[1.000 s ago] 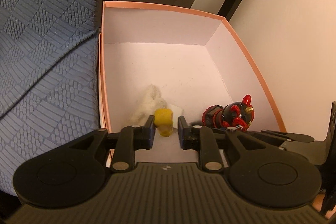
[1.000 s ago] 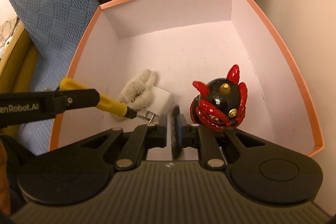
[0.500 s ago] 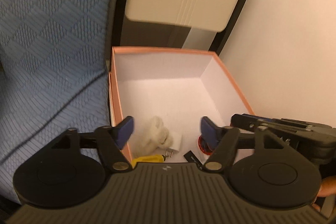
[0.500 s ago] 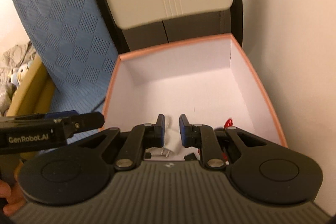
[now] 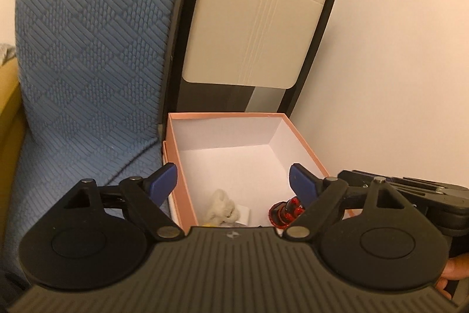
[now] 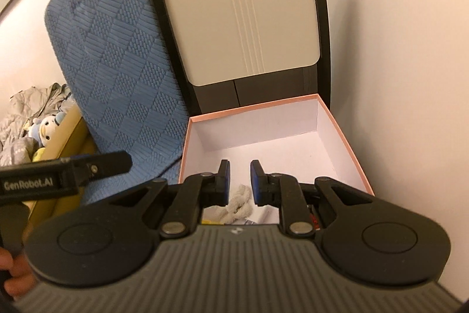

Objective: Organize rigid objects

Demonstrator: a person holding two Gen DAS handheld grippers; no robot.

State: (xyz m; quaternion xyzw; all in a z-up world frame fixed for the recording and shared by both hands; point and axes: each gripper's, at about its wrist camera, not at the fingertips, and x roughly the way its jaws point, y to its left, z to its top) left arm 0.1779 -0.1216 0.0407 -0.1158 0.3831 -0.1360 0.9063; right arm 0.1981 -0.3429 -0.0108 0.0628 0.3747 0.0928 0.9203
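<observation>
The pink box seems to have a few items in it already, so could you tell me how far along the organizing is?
Done: the pink box holds a fluffy white piece, a white charger, a red and black figurine and a sliver of something yellow.

In hand: nothing; the left tongs are spread wide and the right tongs are slightly parted, both above the box.

Left: no loose items show in either view, so I cannot tell.

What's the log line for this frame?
left gripper: open, empty | right gripper: open, empty | box: toy, plug, fluffy thing
</observation>
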